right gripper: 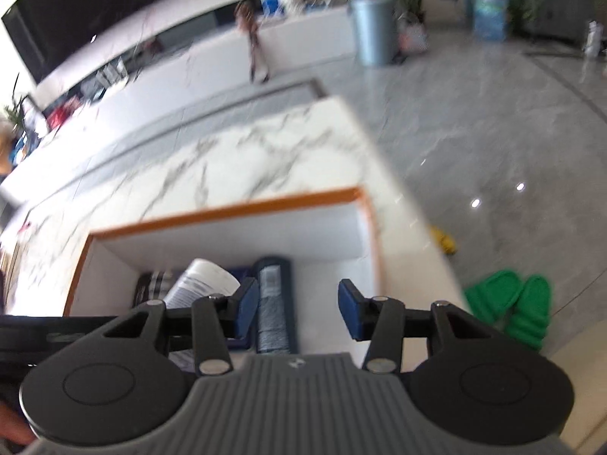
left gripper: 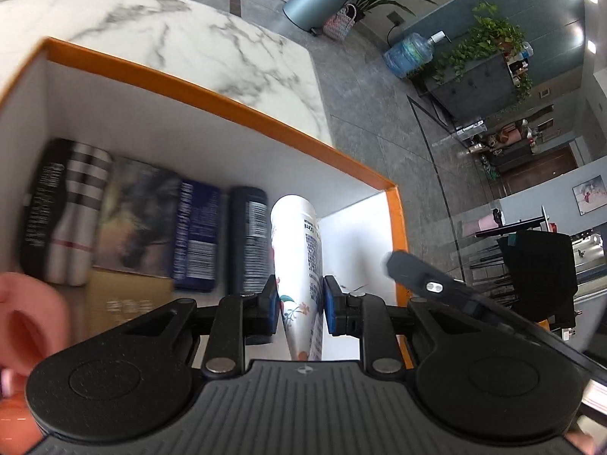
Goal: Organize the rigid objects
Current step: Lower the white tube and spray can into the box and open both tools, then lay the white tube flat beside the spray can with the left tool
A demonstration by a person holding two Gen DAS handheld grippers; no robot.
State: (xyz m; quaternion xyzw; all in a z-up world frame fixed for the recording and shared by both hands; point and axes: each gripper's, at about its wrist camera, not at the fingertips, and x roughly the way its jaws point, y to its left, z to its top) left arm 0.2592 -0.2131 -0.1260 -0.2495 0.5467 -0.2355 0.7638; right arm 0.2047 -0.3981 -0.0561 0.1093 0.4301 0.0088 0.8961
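One white tube with floral print, pinched by left gripper.

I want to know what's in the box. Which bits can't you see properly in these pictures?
- Left wrist view: packages in the orange-rimmed box are blurred, labels unreadable.
- Left wrist view: white tube in the left gripper, its lower end hidden by the gripper body.
- Right wrist view: dark bottle blurred, its near end hidden behind the open right gripper.
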